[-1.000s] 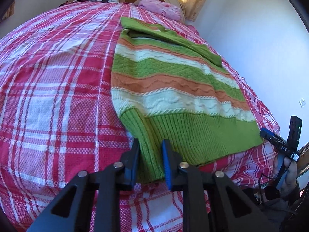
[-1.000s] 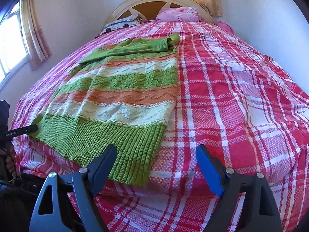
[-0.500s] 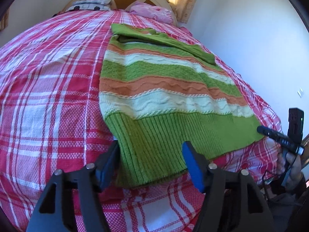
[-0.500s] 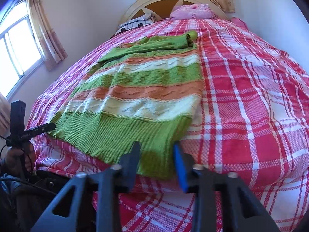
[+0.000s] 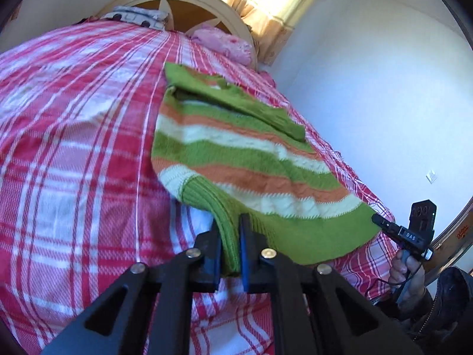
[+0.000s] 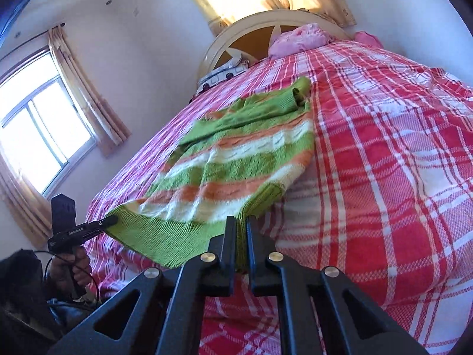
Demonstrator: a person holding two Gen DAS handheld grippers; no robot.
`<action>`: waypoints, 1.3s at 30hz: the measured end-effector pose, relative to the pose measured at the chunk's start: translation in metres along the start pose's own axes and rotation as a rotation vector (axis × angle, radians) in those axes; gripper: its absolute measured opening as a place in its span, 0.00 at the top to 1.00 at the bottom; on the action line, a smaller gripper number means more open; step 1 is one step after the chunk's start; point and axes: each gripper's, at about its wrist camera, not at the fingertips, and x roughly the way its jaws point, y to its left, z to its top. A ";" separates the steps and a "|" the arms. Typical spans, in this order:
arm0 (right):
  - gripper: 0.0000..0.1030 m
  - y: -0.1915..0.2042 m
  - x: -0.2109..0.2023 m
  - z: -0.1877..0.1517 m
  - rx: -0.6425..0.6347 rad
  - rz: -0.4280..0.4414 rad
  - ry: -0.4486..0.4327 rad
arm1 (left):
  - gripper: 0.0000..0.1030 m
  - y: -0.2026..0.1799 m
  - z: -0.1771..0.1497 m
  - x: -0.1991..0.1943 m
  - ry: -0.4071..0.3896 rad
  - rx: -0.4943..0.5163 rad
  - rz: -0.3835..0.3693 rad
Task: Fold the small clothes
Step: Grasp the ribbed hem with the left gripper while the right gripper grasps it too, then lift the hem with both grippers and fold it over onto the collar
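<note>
A knitted sweater (image 5: 236, 153) striped green, orange and cream lies lengthways on the red plaid bed (image 5: 74, 148), its sleeves folded across the top. My left gripper (image 5: 230, 224) is shut on the left corner of the green ribbed hem, which is lifted off the cover. My right gripper (image 6: 241, 223) is shut on the other hem corner of the sweater (image 6: 236, 159), also raised. Each wrist view shows the other gripper at the far hem corner: the right gripper (image 5: 377, 220) and the left gripper (image 6: 111, 220).
A pink pillow (image 5: 220, 44) and a patterned pillow (image 5: 136, 19) lie against the cream headboard (image 6: 266, 26). A white wall runs close along the bed's right side. A curtained window (image 6: 38, 130) is on the left. A person's hand (image 5: 408, 272) grips the right handle.
Both grippers have shut on the green hem corners. The hem has risen off the bed and the lower sweater now sags between them.
</note>
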 end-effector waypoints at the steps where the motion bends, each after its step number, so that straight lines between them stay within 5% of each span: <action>1: 0.95 0.000 0.000 0.003 0.009 0.001 -0.007 | 0.90 -0.001 0.003 0.000 -0.004 0.011 -0.003; 12: 0.95 -0.007 0.016 0.054 0.039 -0.005 -0.056 | 0.90 -0.006 0.058 0.022 -0.062 0.036 -0.041; 24: 0.96 0.008 0.057 0.164 -0.024 0.002 -0.121 | 0.90 0.009 0.145 0.050 -0.137 -0.023 -0.042; 39: 0.96 -0.019 0.136 0.281 -0.047 -0.068 -0.101 | 0.90 0.032 0.250 0.121 -0.170 -0.033 0.015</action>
